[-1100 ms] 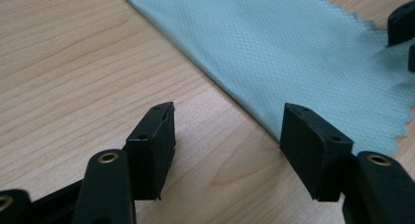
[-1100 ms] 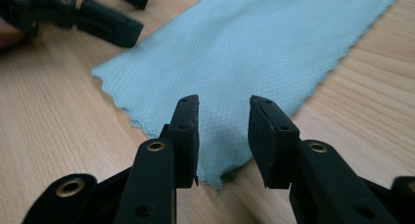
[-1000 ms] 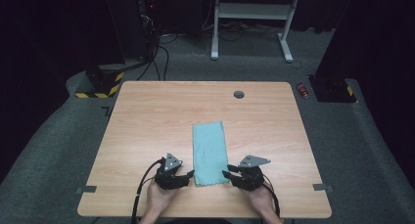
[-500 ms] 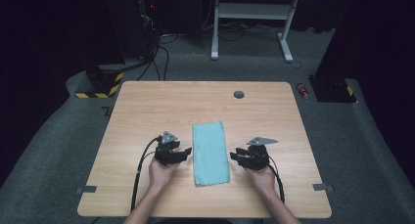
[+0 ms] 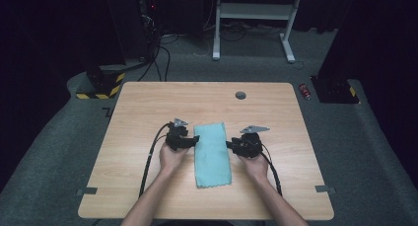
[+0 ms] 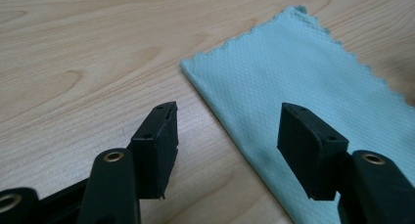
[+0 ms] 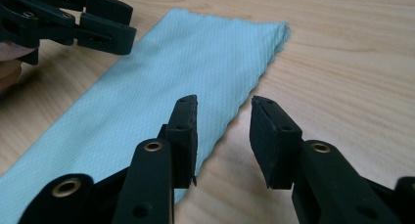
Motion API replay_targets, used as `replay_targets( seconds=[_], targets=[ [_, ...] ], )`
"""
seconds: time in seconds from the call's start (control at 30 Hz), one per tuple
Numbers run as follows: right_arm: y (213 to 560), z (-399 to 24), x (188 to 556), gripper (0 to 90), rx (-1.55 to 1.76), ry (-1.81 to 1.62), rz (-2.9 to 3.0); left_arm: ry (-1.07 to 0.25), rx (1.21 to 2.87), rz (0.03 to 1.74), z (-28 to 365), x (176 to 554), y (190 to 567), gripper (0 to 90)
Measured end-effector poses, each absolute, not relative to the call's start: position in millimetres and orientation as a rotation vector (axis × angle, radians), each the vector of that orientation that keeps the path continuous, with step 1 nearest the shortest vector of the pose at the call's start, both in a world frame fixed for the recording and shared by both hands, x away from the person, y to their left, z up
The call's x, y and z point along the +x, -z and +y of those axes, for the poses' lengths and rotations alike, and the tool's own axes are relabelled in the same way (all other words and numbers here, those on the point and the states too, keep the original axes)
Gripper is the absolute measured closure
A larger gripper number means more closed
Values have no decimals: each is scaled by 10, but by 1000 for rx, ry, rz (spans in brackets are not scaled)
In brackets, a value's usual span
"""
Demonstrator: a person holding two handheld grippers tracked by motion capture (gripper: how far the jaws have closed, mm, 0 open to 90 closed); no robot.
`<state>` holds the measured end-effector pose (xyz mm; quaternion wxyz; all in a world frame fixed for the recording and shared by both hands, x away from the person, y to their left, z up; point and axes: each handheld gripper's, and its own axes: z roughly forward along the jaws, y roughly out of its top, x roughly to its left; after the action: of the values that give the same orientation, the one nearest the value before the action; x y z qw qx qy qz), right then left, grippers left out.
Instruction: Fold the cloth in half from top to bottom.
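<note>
On the table (image 5: 148,186) | one cloth (image 5: 213,154) | two claws, left (image 5: 195,142), right (image 5: 228,145), both spread, closing.

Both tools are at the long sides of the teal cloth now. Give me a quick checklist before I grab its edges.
1. Folded teal microfibre cloth lying flat on the light wooden table: ok.
2. Left tool open, nothing between its jaws: ok.
3. Left tool straddling the cloth's long edge: ok, one jaw over the wood, the other over the cloth.
4. Right tool open, nothing gripped: ok.
5. Right tool lined up on its long edge: ok, the zigzag edge runs between the jaws.
6. Lower jaws slipped under the cloth layers: cannot tell.
</note>
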<state>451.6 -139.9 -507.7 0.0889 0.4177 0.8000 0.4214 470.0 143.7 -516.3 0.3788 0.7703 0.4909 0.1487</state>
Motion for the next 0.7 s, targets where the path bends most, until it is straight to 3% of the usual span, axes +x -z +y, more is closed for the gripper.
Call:
replay_targets(
  seconds=[0.27, 0.7],
  targets=[
    [5004, -1318, 4714, 691, 1216, -1215, 2415, -375, 1912, 1287, 1494, 4822, 5219, 433],
    [4949, -1264, 4982, 667, 1261, -1202, 2398, -413, 1972, 1275, 1382, 4971, 5124, 415]
  ],
)
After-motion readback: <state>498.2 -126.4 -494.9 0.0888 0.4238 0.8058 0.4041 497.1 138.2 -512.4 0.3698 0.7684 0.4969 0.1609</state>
